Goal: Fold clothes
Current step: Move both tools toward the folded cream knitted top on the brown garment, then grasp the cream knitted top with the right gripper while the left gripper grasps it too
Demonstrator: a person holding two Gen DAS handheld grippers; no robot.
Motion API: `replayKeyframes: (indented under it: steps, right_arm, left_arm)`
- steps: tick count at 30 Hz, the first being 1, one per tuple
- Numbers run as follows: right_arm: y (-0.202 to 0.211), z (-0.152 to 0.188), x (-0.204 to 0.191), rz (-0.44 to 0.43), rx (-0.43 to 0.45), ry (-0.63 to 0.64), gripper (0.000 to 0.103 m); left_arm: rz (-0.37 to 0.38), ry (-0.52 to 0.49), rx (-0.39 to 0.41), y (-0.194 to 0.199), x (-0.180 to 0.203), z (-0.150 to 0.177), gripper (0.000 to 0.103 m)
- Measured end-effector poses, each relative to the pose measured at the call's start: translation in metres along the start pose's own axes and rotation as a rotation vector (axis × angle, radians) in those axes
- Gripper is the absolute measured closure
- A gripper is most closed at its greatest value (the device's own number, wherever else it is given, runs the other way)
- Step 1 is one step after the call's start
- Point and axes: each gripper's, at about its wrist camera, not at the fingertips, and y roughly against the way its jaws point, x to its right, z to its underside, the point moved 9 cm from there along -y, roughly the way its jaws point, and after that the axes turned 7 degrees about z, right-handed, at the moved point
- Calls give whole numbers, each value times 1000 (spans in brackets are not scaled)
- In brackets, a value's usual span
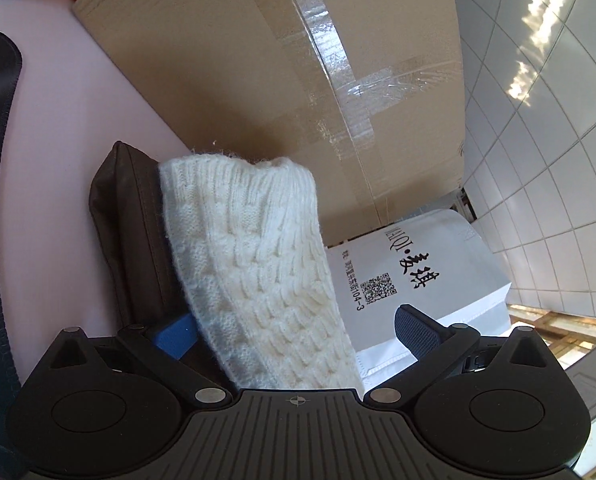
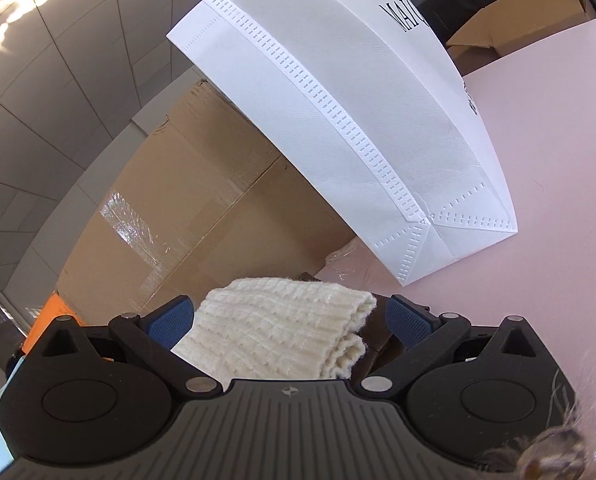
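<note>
A cream cable-knit sweater [image 1: 254, 280] stands between the blue pads of the left gripper [image 1: 298, 328], its ribbed edge rising toward a taped cardboard box [image 1: 282, 60]. The jaws are spread wide: the right pad [image 1: 416, 330] stands clear of the knit, while the left pad [image 1: 176, 338] sits just beside it — whether it touches cannot be told from this angle. A dark brown garment [image 1: 126, 220] lies against the sweater on the side away from the white bag [image 1: 426, 272], resting on the pale pink desk [image 1: 66, 152]. The bag, printed with black lettering and a QR code, stands next to the box, on the sweater's other side.

From the right wrist camera, the sweater [image 2: 282, 332] shows as a folded stack of two layers between the pads of the right gripper [image 2: 288, 322], also spread apart — neither pad clearly presses the knit. A sliver of the brown garment [image 2: 382, 346] peeks out beside the fold. The bag [image 2: 338, 92] rises beyond the sweater on the desk [image 2: 546, 200], with the box [image 2: 202, 208] next to it and tiled wall [image 2: 38, 100] past the box.
</note>
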Motion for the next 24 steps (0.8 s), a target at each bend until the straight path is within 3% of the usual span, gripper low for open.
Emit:
replayKeyframes:
  steps: [6, 10, 11, 12, 13, 14, 15, 17, 20, 24]
  right_arm:
    - [-47, 6, 3, 5, -101, -52, 2]
    - [-51, 20, -19, 37, -68, 54, 17]
    - [-49, 22, -25, 64, -47, 97, 32]
    - [-46, 23, -32, 72, -30, 126, 54]
    - [-42, 25, -39, 75, -14, 151, 65]
    - [-38, 27, -46, 79, 2, 176, 79]
    - [-35, 29, -54, 56, 4, 176, 83]
    - [-26, 32, -66, 13, 11, 159, 84]
    - [-8, 36, -87, -62, 22, 133, 85]
    - [21, 41, -120, -153, 37, 142, 86]
  left_arm:
    - [-4, -149, 16, 2, 7, 12, 0]
    - [-29, -223, 4, 3, 11, 17, 0]
    - [-35, -237, 1, 3, 12, 18, 0]
    - [-36, -236, 8, 5, 11, 18, 1]
    - [-39, -237, 14, 8, 10, 18, 4]
    - [-49, -247, 17, 10, 9, 19, 14]
    - [-57, -258, 17, 12, 7, 20, 21]
    - [-69, -269, 21, 16, 4, 20, 61]
    - [-64, -263, 53, 25, 2, 15, 77]
    - [-30, -378, 136, 53, 28, 9, 79]
